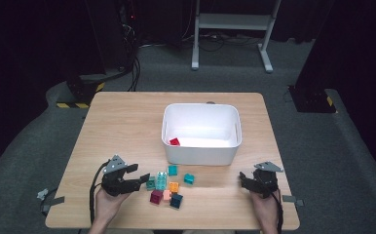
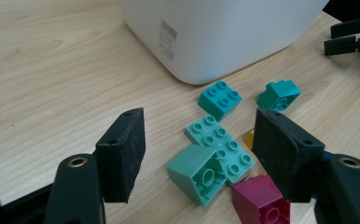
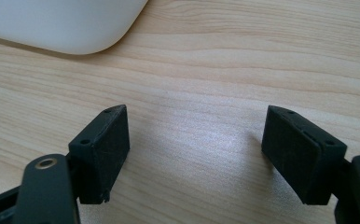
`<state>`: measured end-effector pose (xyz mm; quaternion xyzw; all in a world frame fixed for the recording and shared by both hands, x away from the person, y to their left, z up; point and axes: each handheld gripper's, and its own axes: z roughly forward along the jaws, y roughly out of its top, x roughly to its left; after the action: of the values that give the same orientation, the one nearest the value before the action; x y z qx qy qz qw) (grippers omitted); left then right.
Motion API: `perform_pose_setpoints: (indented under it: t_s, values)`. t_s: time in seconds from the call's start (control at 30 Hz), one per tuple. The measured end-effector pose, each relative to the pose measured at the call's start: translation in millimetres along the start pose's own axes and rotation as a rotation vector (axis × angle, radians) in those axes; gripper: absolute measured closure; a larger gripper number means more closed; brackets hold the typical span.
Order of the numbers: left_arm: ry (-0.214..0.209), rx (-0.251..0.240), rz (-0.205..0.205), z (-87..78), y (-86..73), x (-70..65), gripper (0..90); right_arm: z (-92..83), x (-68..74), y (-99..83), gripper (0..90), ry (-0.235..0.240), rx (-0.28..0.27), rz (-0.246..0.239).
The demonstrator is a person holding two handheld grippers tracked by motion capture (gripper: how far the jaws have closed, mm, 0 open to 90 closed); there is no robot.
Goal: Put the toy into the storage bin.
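The left tongs stand wide open and hold nothing. In the left gripper view the two black jaws reach on both sides of a light green brick that lies tilted with its hollow side up; I cannot tell if a jaw touches it. Just beside it lie a flat green brick and a dark red brick.

The right tongs are also wide open and empty, with only bare wood of the bench between the jaws.

Both hands come in from 6 o'clock. The left hand points the tongs toward 3 o'clock, at the pile of bricks. The right hand points its tongs toward 9 o'clock, well apart from the pile.

The white bin stands at 12 o'clock from the bricks, near them, with a red brick inside at its left wall. From the bin toward 9 o'clock the bench is free wood.
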<state>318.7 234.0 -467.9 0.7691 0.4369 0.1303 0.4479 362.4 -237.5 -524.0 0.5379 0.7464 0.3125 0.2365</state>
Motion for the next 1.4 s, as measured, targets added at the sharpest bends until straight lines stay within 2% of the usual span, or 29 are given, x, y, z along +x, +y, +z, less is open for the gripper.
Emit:
perform_pose_setpoints:
  t_s: [0.1, 0.17, 0.6, 0.97, 1.4]
  values:
    - [-0.015, -0.011, -0.009, 0.9, -1.9, -0.5, 34.5, 0.0, 0.0, 0.0, 23.1, 0.0, 0.0, 0.0]
    - [-0.007, 0.002, 0.005, 3.5, -4.2, -1.3, 34.4, 0.0, 0.0, 0.0, 23.1, 0.0, 0.0, 0.0]
    - [-0.015, 0.036, -0.005, 22.1, -21.0, -2.0, 34.3, 0.0, 0.1, 0.0, 23.1, -0.001, 0.0, -0.001]
    - [0.017, 0.077, 0.019, 37.8, -28.3, -4.9, 34.7, -0.1, 0.1, 0.0, 23.1, -0.001, 0.0, -0.002]
    - [0.046, 0.113, 0.008, 48.2, -32.9, -1.6, 35.9, 0.0, -0.1, 0.0, 23.0, 0.0, 0.0, 0.0]
